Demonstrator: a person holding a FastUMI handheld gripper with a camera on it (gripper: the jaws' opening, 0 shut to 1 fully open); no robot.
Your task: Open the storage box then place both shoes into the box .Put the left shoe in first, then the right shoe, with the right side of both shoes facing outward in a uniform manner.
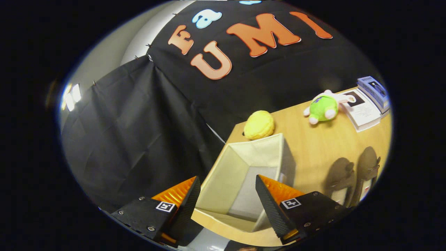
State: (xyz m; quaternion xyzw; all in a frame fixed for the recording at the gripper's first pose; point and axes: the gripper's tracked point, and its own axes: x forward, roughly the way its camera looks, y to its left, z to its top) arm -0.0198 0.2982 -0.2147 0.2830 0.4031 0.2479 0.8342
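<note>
A beige fabric storage box (223, 167) stands open on the wooden table (324, 146), its inside bare as far as I can see. My gripper (228, 183) hovers over the box's open top, open, with nothing between its fingers; the box interior shows in the gap. Two brown shoes (339, 176) (367, 164) stand side by side on the table to the right of the box, beyond the right finger. The view is tilted.
A yellow plush ball (258, 124) sits just behind the box. A green and pink plush toy (323, 108) lies farther back, beside a white booklet (362, 109) and a blue book (374, 91). The table edge runs close under the box.
</note>
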